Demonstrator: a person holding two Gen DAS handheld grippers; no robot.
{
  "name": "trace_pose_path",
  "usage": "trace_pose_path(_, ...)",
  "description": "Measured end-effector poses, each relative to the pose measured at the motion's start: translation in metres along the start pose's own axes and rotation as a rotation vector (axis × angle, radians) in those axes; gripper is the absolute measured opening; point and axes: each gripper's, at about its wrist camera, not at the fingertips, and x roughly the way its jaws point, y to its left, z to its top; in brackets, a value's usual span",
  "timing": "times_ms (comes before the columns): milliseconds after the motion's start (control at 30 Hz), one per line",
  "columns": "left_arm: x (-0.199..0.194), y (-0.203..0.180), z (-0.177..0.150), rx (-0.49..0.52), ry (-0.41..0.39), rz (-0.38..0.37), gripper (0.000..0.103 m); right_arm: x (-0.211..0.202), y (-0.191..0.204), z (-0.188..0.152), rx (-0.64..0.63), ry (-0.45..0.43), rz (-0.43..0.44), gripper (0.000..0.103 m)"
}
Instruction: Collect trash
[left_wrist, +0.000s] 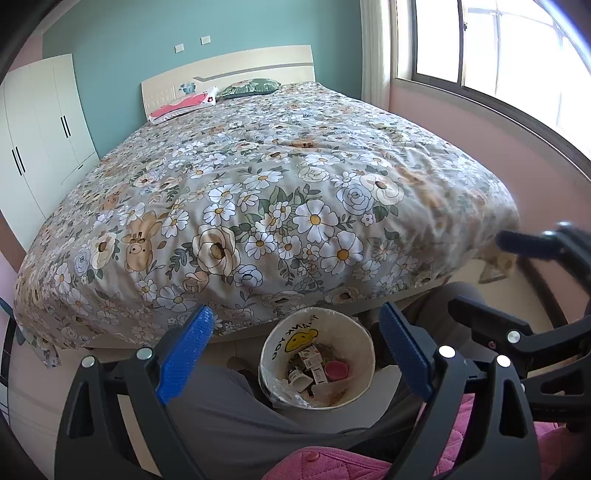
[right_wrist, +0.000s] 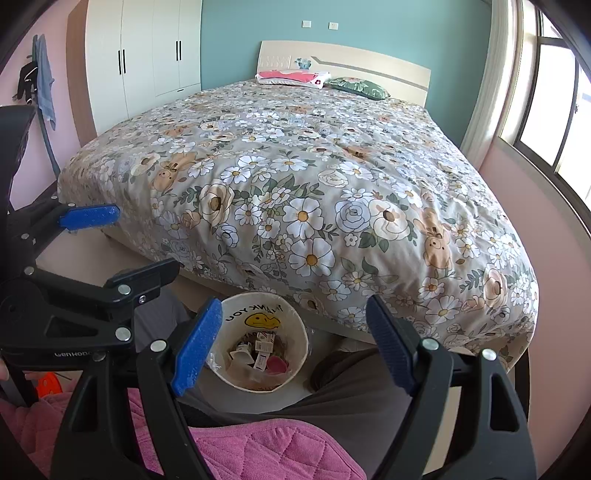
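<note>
My left hand-held gripper and my right hand-held gripper are both wide apart and hold nothing. The trash bin sits on the floor near me, below the grippers, by the foot of the flowery bed. It has small boxes and a pink lid inside.

- Strong daylight comes in through the window on the right, and its panes are blown out to white.
- The bedspread is evenly lit and sharp, with soft shadows in its folds.
- The floor under the bed's edge lies in shade.
- Both views bulge like a fisheye, and their corners are black.
- The bedspread's right corner is blurred in the left view.
</note>
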Motion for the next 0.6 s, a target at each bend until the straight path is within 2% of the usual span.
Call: trace_pose_path(600, 0.0001, -0.0002, 0.0001, 0.002, -0.001, 0.004, 0.093, 0.0011, -0.0004, -0.0009, 0.007, 0.005, 0.009, 0.079)
